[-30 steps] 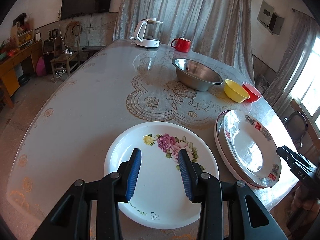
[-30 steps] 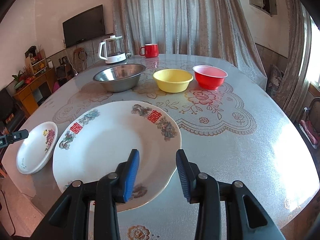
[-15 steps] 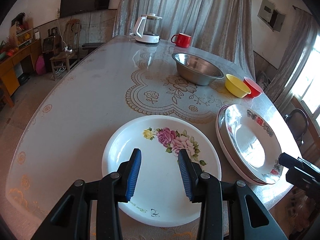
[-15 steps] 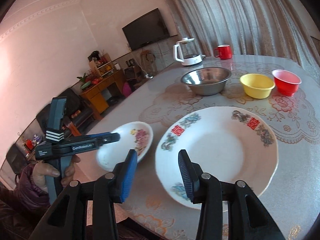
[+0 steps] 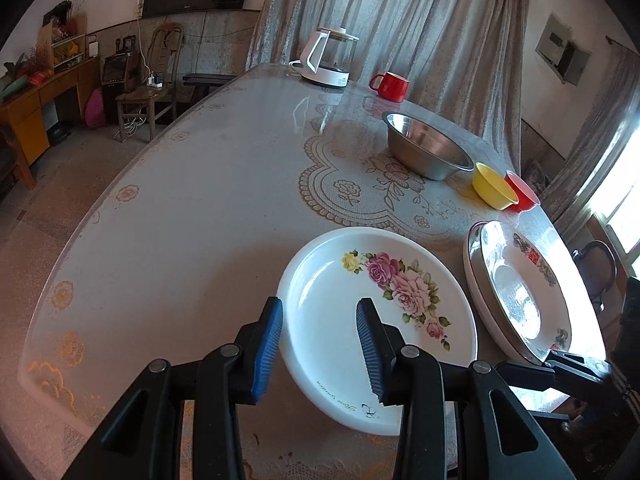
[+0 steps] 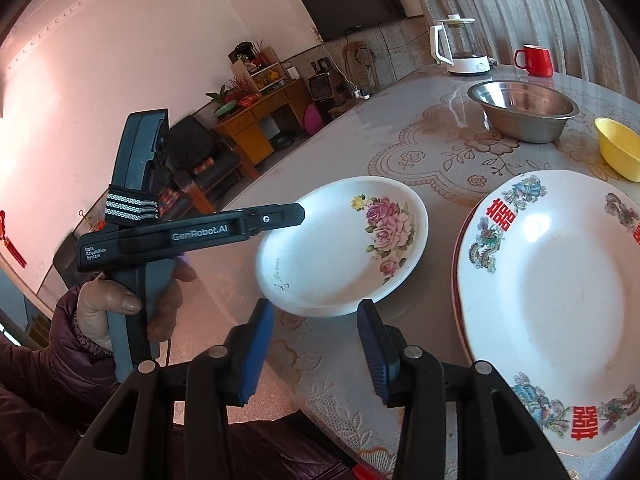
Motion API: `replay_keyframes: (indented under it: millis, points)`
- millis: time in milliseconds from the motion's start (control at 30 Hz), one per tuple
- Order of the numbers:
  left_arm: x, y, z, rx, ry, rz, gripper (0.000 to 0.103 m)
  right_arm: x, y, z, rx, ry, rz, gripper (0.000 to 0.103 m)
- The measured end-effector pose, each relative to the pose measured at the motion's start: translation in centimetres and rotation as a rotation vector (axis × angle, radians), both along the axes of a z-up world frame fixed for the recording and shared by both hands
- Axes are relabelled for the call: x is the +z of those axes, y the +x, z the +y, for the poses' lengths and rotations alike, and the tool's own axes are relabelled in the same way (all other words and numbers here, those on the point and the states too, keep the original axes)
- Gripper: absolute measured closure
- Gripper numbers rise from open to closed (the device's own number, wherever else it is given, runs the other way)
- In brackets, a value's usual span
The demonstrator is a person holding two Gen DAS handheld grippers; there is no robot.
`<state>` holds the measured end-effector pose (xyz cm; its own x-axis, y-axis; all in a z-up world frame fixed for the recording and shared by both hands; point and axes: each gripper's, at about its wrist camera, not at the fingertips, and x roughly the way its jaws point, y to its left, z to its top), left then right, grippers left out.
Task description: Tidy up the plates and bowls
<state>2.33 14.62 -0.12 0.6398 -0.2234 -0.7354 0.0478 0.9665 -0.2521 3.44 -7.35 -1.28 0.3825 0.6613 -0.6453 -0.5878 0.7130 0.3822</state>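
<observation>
Item: rose-pattern plate (image 5: 376,308), white, shallow, glazed, lying flat on the tabletop (image 5: 208,184) close to its near edge, just beside a larger dragon-pattern plate (image 6: 560,300) that appeared to sit on another plate beneath it. Handling, by judgement: rigid ceramic, moderately heavy, slick and breakable; best taken at the raised rim on the near side, one pad above and one below, and lifted level, since the glaze gives little friction. Left hand-held gripper (image 5: 320,344): released, blue pads spread, poised over the near rim of the rose-pattern plate and holding nothing. Right hand-held gripper (image 6: 316,354): also released and empty, hovering beyond the tabletop's edge and pointed toward the same plate. Further back on the tabletop: steel bowl (image 5: 428,152), yellow bowl (image 5: 494,190) with a red bowl (image 5: 522,196) touching or just behind it, red mug (image 5: 390,87) and a glass kettle (image 5: 330,60) on a white base. Surface: round top under a glossy, probably slippery clear sheet over a lace floral cloth. Room: domestic, with grey curtains (image 5: 400,20), wall-mounted television (image 6: 356,0), wooden desk (image 6: 260,120) and chair, and bright daylight from a window to the right.
</observation>
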Motion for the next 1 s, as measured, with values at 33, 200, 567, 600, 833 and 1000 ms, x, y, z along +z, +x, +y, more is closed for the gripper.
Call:
replay_keyframes:
  millis: [33,200,567,600,833,1000]
  points:
    - [0.0,0.0,0.4,-0.002,-0.021,-0.001,0.064,-0.2,0.2,0.1,-0.005,-0.007,0.007,0.059]
    - [-0.7,0.0,1.5,0.014,-0.034,0.015,0.064,-0.9,1.0,0.7,-0.013,-0.029,0.022,0.059]
    - [-2.0,0.8,1.3,-0.011,-0.029,0.042,0.069,-0.5,1.9,1.4,-0.044,-0.082,0.012,0.056]
    - [-2.1,0.9,1.0,-0.019,-0.012,0.046,0.074,-0.4,1.8,1.5,-0.053,-0.093,0.015,0.056]
    - [-2.6,1.3,0.4,-0.039,0.052,0.041,0.086,-0.8,2.1,2.9,-0.059,-0.212,0.058,0.053]
    - [-2.7,1.9,0.8,-0.054,0.041,0.047,0.086,-0.8,2.7,4.1,-0.081,-0.298,0.037,0.042]
